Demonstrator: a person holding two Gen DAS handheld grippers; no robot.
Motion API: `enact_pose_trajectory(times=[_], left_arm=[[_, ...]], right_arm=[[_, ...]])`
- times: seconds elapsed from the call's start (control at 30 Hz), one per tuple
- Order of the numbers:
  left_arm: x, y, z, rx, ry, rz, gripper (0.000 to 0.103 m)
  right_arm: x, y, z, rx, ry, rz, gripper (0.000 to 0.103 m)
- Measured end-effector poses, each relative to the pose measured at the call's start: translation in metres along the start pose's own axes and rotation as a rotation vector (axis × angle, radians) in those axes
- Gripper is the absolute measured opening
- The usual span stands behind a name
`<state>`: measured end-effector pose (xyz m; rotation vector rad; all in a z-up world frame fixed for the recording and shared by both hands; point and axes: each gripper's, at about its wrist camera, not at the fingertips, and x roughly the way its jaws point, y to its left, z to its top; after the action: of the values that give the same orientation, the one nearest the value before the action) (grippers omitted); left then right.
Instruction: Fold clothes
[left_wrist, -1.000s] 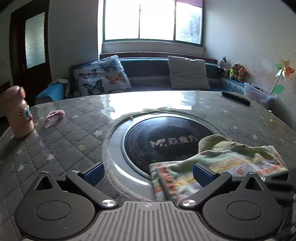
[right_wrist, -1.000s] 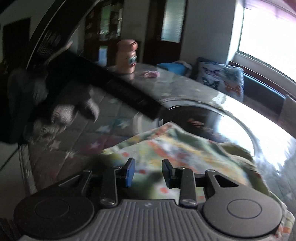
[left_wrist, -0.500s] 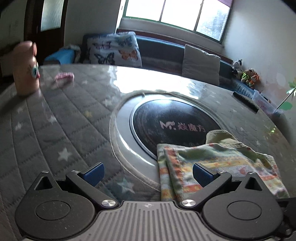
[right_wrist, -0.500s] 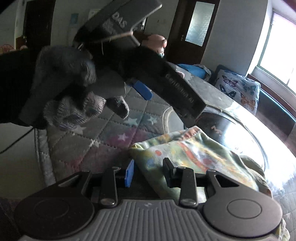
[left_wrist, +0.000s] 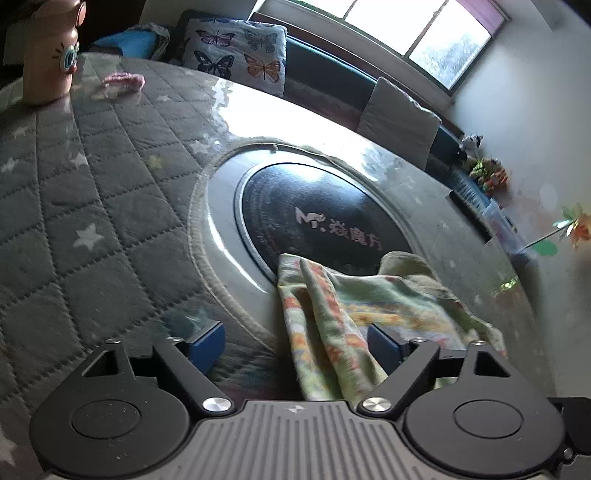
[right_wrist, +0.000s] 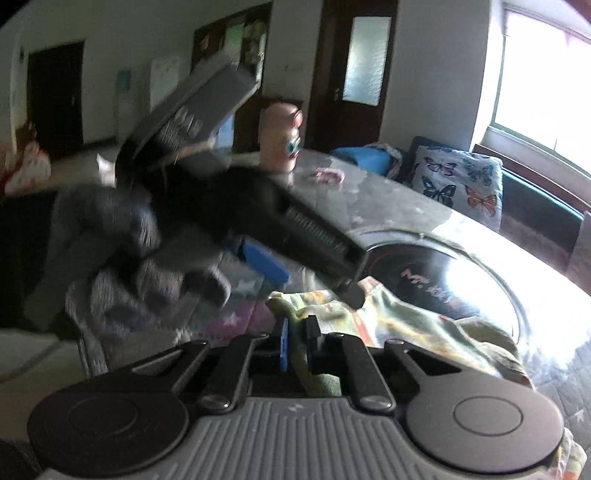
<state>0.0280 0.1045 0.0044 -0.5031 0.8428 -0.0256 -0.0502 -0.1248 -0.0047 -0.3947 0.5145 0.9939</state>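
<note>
- Green-and-orange patterned cloth (left_wrist: 354, 306) lies bunched on my table (left_wrist: 92, 206), partly over the dark round hob (left_wrist: 317, 218) set in the middle and partly over its pale rim.
- On the left wrist view my left gripper (left_wrist: 295, 341) is spread wide; one blue pad (left_wrist: 205, 341) sits over the quilted cover, the other (left_wrist: 382, 343) is over the cloth, and a fold of the cloth runs down between them toward the camera. Nothing is pinched there.
- On the right wrist view my right gripper (right_wrist: 297, 341) is clenched on a corner of the cloth (right_wrist: 406, 325); the fabric is squeezed between the blue pad (right_wrist: 283, 341) and the black finger beside it and hangs out below them.
- From that same view I see the left gripper (right_wrist: 266, 262) reaching in from the left, blurred, held by a grey gloved hand (right_wrist: 147, 258), its tip just above the near edge of the cloth.
- Quilted grey cover with pale stars spreads over the table around the hob under a glossy top.
- Farther off, at the table's far left, stands a pink bottle (left_wrist: 50, 51) with a cartoon eye, and a small pink thing (left_wrist: 123, 79) lies near it.
- Beyond the table I see a butterfly cushion (left_wrist: 240, 51) and a grey cushion (left_wrist: 399, 118) on a bench under the window.
</note>
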Motion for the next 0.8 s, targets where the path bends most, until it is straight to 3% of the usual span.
enact_pose_trajectory(times=[0.1, 0.23, 0.3, 0.47, 0.67, 0.8], left_arm=[[0.002, -0.003, 0.0, -0.04, 0.028, -0.05, 0.072], [0.011, -0.006, -0.001, -0.103, 0.074, -0.128, 0.042], [0.016, -0.007, -0.004, -0.134, 0.096, -0.152, 0.032], [0.016, -0.019, -0.01, -0.106, 0.088, -0.139, 0.028], [0.02, -0.016, -0.007, -0.099, 0.092, -0.124, 0.015], [0.021, -0.015, -0.008, -0.099, 0.09, -0.125, 0.014]], right_arm=[[-0.015, -0.009, 0.001, 0.04, -0.027, 0.007, 0.007], [-0.032, -0.017, -0.002, 0.079, -0.049, 0.02, 0.007], [-0.034, -0.019, -0.006, 0.081, -0.046, 0.028, 0.007], [-0.034, -0.017, -0.012, 0.085, -0.046, 0.047, 0.007], [-0.038, -0.025, -0.015, 0.111, -0.048, 0.052, 0.009], [-0.051, -0.046, -0.02, 0.161, -0.058, -0.007, 0.01]])
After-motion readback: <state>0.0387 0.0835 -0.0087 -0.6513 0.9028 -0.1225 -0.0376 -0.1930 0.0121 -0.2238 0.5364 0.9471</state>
